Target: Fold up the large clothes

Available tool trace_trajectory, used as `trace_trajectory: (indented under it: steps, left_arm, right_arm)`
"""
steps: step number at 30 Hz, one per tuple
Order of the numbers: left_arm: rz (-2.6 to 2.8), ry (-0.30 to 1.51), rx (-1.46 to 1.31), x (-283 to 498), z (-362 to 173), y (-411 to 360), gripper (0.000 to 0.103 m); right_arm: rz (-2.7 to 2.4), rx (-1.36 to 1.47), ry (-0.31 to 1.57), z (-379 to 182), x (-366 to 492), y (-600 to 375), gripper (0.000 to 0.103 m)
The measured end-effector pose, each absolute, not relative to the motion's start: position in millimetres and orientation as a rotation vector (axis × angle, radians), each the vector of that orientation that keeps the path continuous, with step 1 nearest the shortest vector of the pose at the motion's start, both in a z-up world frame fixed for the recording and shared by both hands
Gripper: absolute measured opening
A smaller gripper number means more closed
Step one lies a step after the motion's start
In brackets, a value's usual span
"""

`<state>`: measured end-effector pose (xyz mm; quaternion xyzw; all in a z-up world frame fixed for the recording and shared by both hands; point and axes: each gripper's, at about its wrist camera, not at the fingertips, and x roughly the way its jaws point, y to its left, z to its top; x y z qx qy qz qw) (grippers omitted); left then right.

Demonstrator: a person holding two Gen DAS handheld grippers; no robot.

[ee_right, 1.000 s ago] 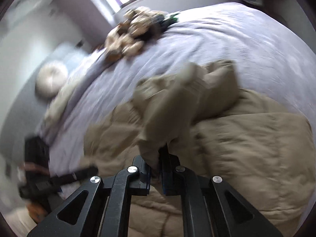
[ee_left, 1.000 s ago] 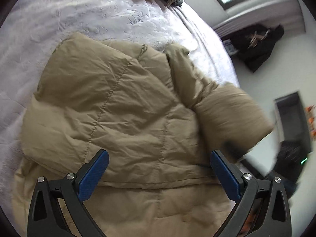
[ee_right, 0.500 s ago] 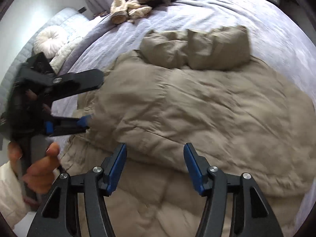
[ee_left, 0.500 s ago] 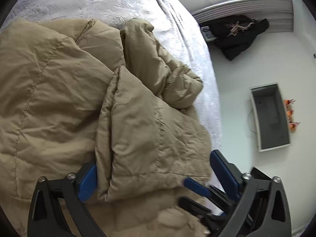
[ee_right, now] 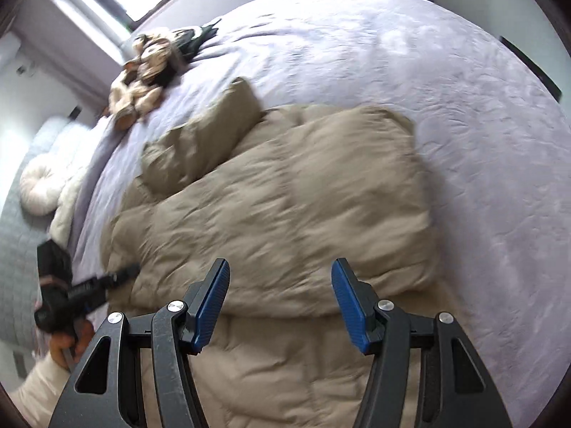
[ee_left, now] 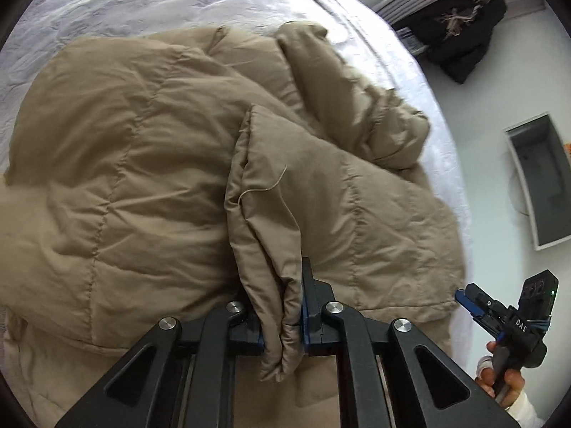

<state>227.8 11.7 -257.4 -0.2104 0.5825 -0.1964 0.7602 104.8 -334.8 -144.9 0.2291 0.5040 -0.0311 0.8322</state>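
A bed [ee_right: 410, 71] with a pale lilac quilted cover carries a tan puffer coat [ee_right: 285, 207], spread just ahead of the fingers [ee_right: 210, 303]. Far beyond them, a patterned bundle of clothes [ee_right: 146, 75] lies near the bed's edge.

Left gripper [ee_left: 282, 306]: blue pads mostly covered by the jacket fold [ee_left: 274, 249] as the jaws close on it. Jacket's [ee_right: 285, 199] near part cut off by the bottom edge in both views; its surface is motion-blurred in the right wrist view. Pile of clothes [ee_right: 150, 71] at the far bed edge blurred, items indistinguishable. Dark garment [ee_left: 460, 32] on the floor too small to identify.
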Motion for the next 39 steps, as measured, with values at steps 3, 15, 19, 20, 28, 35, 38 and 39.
trace_trajectory:
  steps: [3,15,19,20,28,35,38,39]
  left_arm:
    - [-0.364,1.242,-0.376,225,-243,22,0.041]
    - [-0.455,1.125,-0.281,235,-190,10,0.057]
    - [-0.423,1.186,-0.274,242,-222,-8,0.057]
    - [-0.418,1.196,-0.282,242,-229,-7,0.057]
    - [-0.389,1.212,-0.227,238,-251,-10,0.056]
    - [-0.407,1.207,-0.222,237,-259,-17,0.056]
    - [-0.406,1.205,-0.21,240,-262,-23,0.056]
    - [-0.4,1.208,-0.209,242,-262,-24,0.056]
  right_arm:
    - [-0.1,0.515,1.117,-165,114,-347,0.063]
    - [-0.104,0.497,1.014,-144,104,-360,0.063]
    - [-0.204,0.695,0.947,-142,110,-419,0.064]
    - [-0.23,0.788,0.936,-150,112,-439,0.064]
    - [-0.057,1.364,0.897,-227,146,-494,0.014]
    - [-0.125,0.812,1.055,-210,185,-472,0.009]
    - [-0.162,0.69,1.083,-221,187,-465,0.009]
    - [-0.192,0.643,1.079,-222,186,-462,0.009]
